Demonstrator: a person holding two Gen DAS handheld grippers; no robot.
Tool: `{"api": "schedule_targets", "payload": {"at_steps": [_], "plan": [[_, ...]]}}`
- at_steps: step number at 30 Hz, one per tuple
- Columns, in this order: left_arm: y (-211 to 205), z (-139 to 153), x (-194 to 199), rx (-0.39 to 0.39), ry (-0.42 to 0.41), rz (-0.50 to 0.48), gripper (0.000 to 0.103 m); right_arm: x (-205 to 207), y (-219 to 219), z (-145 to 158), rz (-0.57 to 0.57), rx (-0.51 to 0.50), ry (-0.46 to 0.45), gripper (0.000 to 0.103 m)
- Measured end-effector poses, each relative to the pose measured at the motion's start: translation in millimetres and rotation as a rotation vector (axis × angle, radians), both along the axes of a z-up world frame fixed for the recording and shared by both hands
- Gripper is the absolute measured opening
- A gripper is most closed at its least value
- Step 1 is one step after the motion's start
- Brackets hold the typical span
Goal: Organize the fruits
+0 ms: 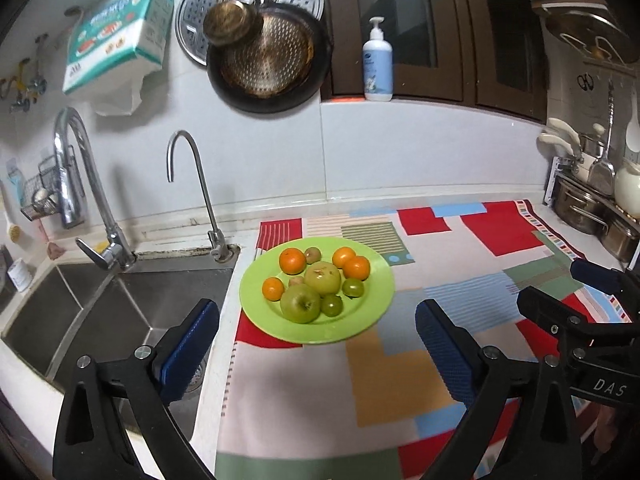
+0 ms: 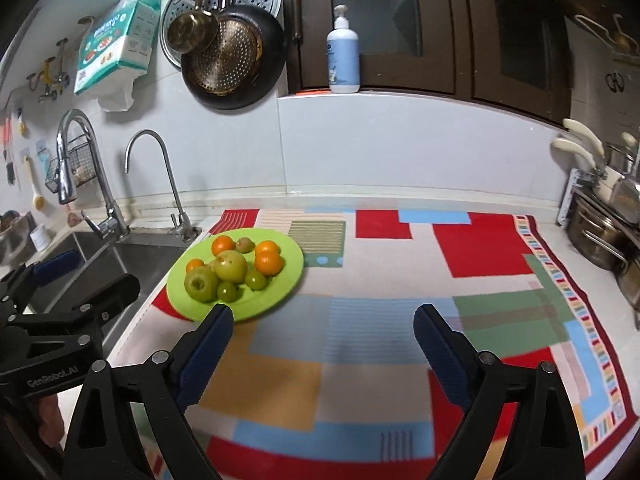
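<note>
- A green plate [image 1: 372, 320] sits on a patchwork cloth [image 1: 400, 380] on the kitchen counter, just beside the steel sink [image 1: 100, 312].
- On the plate lie four oranges [image 1: 292, 260], two large green apples [image 1: 301, 303] and a few small green fruits [image 1: 331, 305], bunched together and touching one another.
- The left gripper [image 1: 316, 344] hovers with its jaws spread wide and nothing between them; the plate lies just ahead of the fingertips, centred in the gap.
- The nearest apple is on the plate's front side, closest to the left gripper's blue pads [image 1: 188, 344].
- The right gripper [image 2: 323, 344] is also wide apart and empty, held over the cloth.
- From the right wrist view the plate [image 2: 280, 288] lies ahead and to the left, its near rim just past the left fingertip [image 2: 212, 336].
- The two grippers are side by side, each one's frame showing at the edge of the other's view.
- A soap bottle [image 1: 377, 62] stands on the ledge behind, and pans [image 1: 268, 60] hang on the wall above the faucets [image 1: 200, 192].
</note>
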State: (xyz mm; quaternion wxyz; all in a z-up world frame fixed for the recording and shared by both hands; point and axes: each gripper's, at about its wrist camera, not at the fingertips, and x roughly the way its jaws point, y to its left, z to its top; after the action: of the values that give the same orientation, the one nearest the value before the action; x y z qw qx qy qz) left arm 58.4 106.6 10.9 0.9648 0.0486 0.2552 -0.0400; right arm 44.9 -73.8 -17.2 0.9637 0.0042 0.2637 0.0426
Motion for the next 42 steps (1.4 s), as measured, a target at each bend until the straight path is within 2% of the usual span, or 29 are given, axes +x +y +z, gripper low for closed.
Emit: {"api": "schedule_targets", "payload": {"at_steps": [11,21,29,42], "plan": [[-25,15,-73,-0.006,-0.047,-0.003,0.103,-73,-31,11,-0.007,-0.003,-0.044,0.092],[-38,18,-123,0.01,-0.055,0.014,0.103,-125,-47,18,-0.013,-0.002,-0.078,0.092],[-43,21,-146,0.014,-0.071,0.023,0.103,-147,-53,18,-0.008,-0.002,-0.085,0.092],[-49,23,-160,0.022,-0.086,0.034,0.103,-160,-59,18,0.0,0.002,-0.094,0.092]]}}
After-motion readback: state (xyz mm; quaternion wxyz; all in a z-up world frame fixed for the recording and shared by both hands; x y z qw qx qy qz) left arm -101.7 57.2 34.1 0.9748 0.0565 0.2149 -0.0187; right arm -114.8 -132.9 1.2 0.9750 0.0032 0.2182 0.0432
